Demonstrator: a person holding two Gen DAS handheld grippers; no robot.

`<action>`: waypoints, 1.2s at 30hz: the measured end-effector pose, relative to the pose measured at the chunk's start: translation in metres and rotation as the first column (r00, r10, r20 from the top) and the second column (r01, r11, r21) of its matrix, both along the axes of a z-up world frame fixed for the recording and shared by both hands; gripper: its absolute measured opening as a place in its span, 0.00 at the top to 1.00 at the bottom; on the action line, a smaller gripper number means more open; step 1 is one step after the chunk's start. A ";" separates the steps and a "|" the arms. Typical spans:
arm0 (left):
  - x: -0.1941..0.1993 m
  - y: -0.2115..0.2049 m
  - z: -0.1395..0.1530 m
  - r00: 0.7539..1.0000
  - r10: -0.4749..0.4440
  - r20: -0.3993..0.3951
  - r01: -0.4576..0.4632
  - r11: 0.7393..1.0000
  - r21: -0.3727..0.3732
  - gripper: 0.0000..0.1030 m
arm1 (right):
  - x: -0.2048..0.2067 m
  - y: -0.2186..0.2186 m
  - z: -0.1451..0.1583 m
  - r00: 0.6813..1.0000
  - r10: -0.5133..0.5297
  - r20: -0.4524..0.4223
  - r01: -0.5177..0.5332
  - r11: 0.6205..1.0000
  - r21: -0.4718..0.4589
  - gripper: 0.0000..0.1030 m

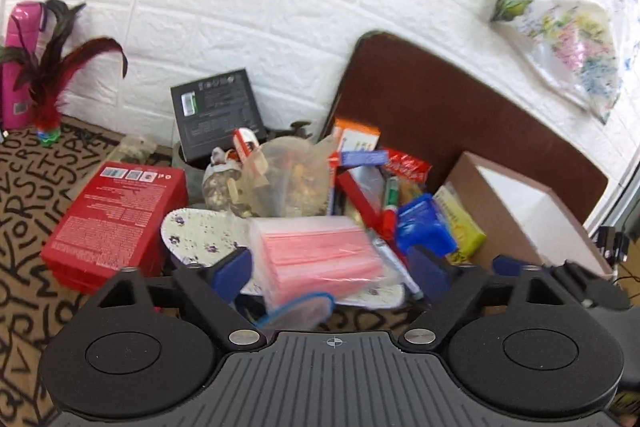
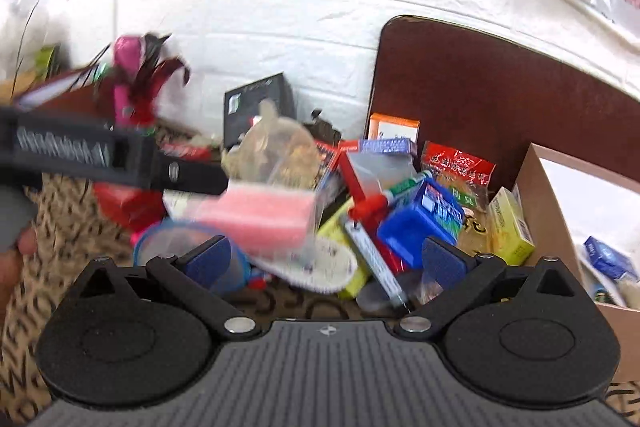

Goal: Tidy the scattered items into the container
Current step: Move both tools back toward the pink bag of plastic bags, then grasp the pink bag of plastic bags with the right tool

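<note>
The left gripper [image 1: 334,267] and right gripper [image 2: 328,261] are both seen with fingers spread and nothing grasped. A pink bagged pack [image 1: 320,255] lies atop the heaped clutter, beside the cardboard box [image 1: 516,211] at the worktop's right edge.

Pink packet [image 1: 320,259] motion-blurred; cardboard box [image 2: 560,227] cut off at right

Glossy clear plastic pouch [image 1: 320,259], matt cardboard box [image 1: 516,211], possibly cloth insole [image 1: 196,239]
</note>
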State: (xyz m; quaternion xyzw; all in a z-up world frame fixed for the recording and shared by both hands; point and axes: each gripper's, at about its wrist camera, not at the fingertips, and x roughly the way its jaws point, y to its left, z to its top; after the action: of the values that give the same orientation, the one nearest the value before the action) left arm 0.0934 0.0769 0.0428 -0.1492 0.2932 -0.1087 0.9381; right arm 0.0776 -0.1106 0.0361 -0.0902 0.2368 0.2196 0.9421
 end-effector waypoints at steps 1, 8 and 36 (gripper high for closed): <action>0.007 0.002 -0.004 1.000 -0.003 -0.019 0.003 1.000 -0.007 0.21 | 0.006 0.001 0.000 1.000 -0.003 -0.006 0.004 1.000 0.009 0.03; 0.039 0.012 -0.025 0.995 -0.029 -0.097 0.023 0.998 -0.063 0.30 | 0.042 0.014 -0.009 0.995 0.051 -0.081 -0.047 0.998 0.052 0.15; -0.027 -0.033 -0.004 0.990 -0.130 -0.050 0.129 0.992 -0.016 0.44 | -0.021 -0.023 0.010 0.985 0.116 -0.124 -0.106 0.991 0.081 0.58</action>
State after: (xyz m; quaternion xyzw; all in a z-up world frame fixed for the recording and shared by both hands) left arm 0.0661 0.0440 0.0388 -0.1385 0.3255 -0.1672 0.9203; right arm 0.0564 -0.1336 0.0461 -0.0539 0.2832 0.2859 0.9139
